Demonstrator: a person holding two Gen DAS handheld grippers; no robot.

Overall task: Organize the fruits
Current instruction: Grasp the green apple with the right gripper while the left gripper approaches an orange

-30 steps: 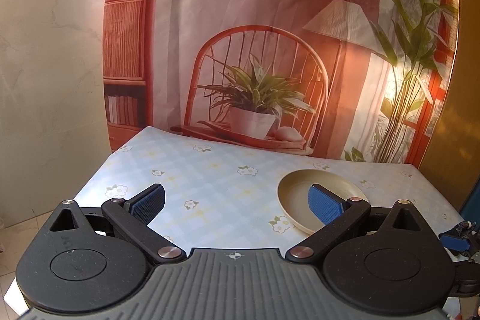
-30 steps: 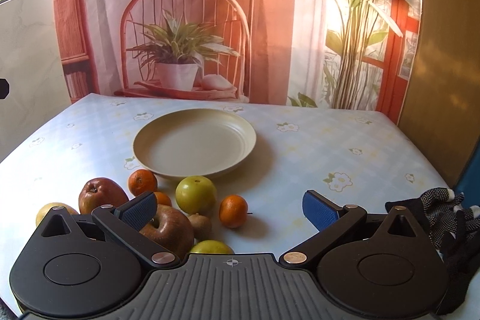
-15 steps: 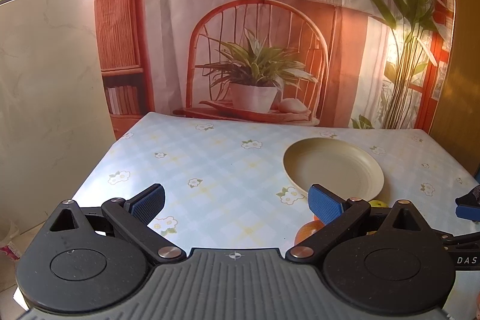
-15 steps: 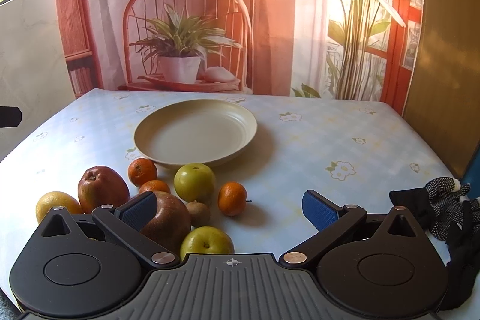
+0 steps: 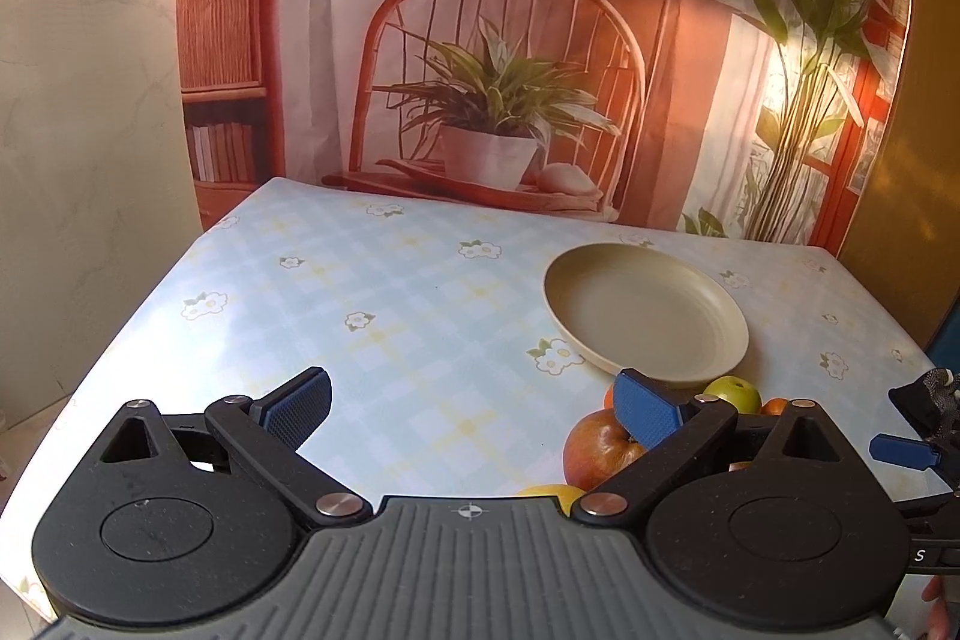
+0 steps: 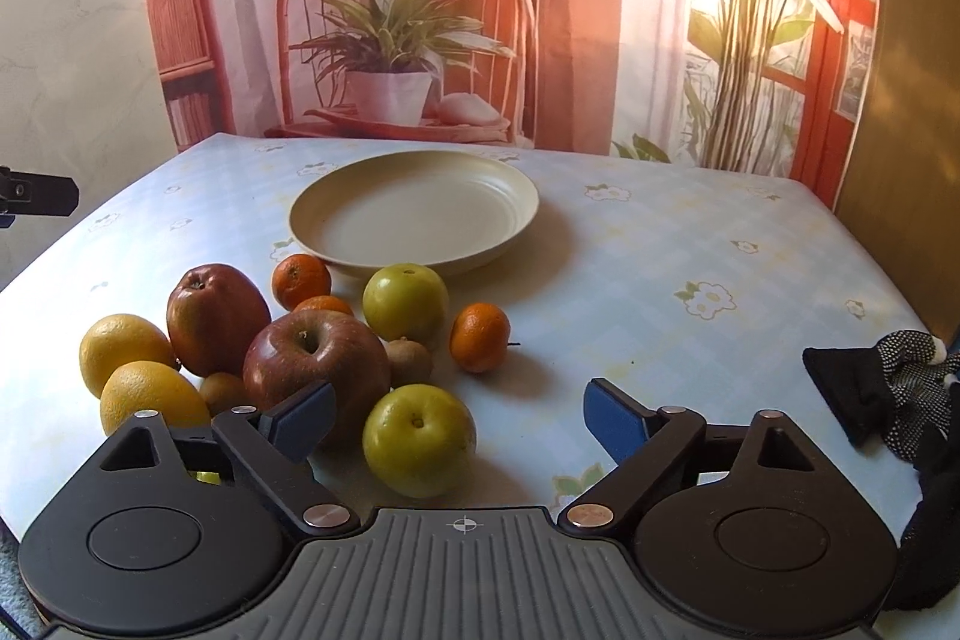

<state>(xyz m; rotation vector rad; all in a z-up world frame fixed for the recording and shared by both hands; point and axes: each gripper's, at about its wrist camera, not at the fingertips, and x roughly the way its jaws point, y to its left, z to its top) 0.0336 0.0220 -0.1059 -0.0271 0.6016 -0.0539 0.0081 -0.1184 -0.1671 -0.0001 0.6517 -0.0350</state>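
Presently the right hand-held gripper (image 6: pixel 459 415) hangs low over the tabletop (image 6: pixel 690 244), its jaws closing but not yet pressing anything; a green apple (image 6: pixel 418 440) lies between the blue pads, touching neither. The left hand-held gripper (image 5: pixel 474 409) stands apart over bare cloth, nothing between its jaws.

Fruit location, right wrist view: all of it is clustered on the tabletop at about seven o'clock from the cream plate (image 6: pixel 510 226), which holds nothing. A large red apple (image 6: pixel 315 361) sits just beside the near green apple at its ten o'clock. A second green apple (image 6: pixel 405 301) lies close to the plate rim, a second red apple (image 6: pixel 216 319) and two lemons (image 6: pixel 123 343) at the cluster's nine o'clock side, with small mandarins (image 6: pixel 480 337) and kiwis (image 6: pixel 409 361) scattered among them.

Handling assessment: the near green apple looks firm, smooth and round, moderately heavy, apt to roll or squirt out of an off-centre pinch. Recommended hold is across its widest girth, pads level on opposite flanks, stem upward. Its neighbour, the large red apple, may be nudged by the left-side pad.
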